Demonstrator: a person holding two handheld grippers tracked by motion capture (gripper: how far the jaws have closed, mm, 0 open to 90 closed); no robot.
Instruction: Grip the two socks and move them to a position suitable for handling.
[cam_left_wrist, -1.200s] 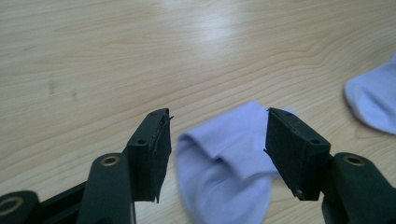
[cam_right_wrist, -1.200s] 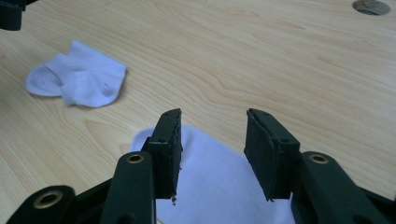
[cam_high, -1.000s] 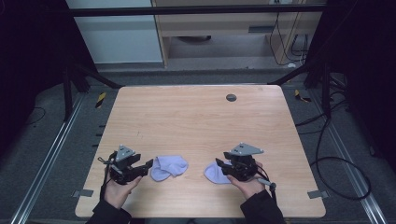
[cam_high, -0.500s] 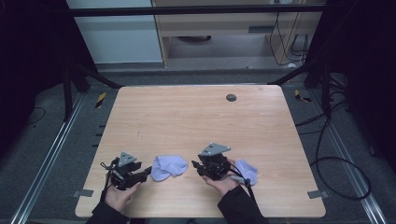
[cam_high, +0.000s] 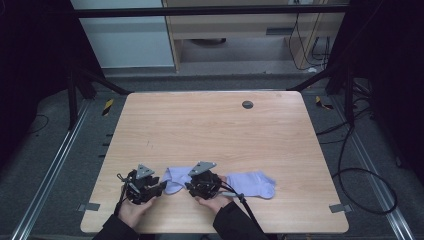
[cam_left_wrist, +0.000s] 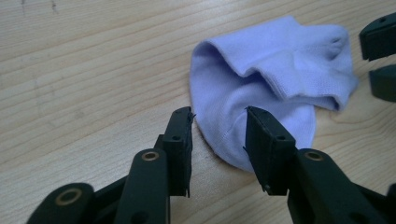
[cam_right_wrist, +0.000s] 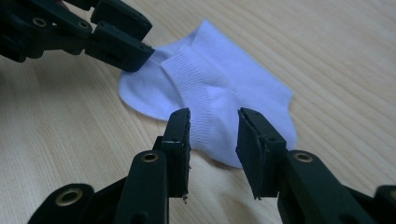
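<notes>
Two hand-held grippers work near the front edge of a wooden table (cam_high: 210, 130). The left gripper (cam_high: 159, 187) lies just beside a crumpled pale sock (cam_high: 175, 179), with the right gripper (cam_high: 189, 186) at that sock's other side. A second sock (cam_high: 252, 183) lies flat to the right of the right hand (cam_high: 212, 200). A dark round disc (cam_high: 247, 104) sits near the far edge. Cables (cam_high: 350, 165) trail on the floor to the right.
</notes>
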